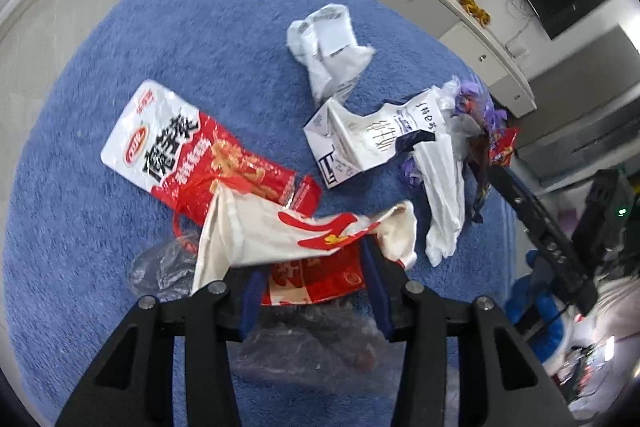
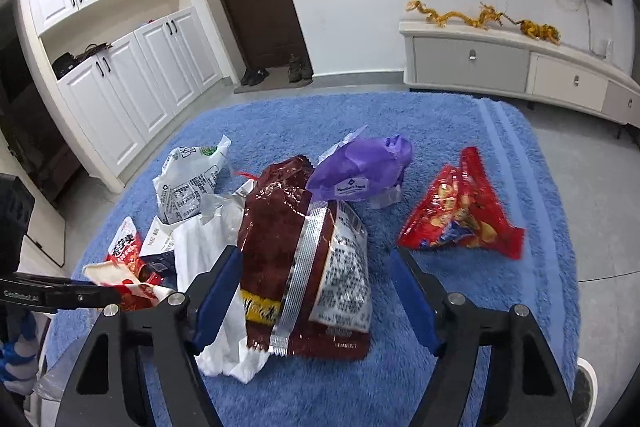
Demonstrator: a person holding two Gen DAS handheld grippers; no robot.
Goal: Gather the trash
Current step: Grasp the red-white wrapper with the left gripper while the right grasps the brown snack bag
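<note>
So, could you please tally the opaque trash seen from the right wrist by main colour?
White: 4 (white packet, white bag, carton, cream wrapper)
Red: 2 (red wrapper, red packet)
Dark red: 1 (dark red bag)
Purple: 1 (purple bag)
Total: 8

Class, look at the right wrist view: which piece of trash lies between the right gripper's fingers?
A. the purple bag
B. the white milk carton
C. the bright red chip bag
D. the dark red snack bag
D: the dark red snack bag lies between the fingers of the right gripper; the purple bag lies farther off.
</note>
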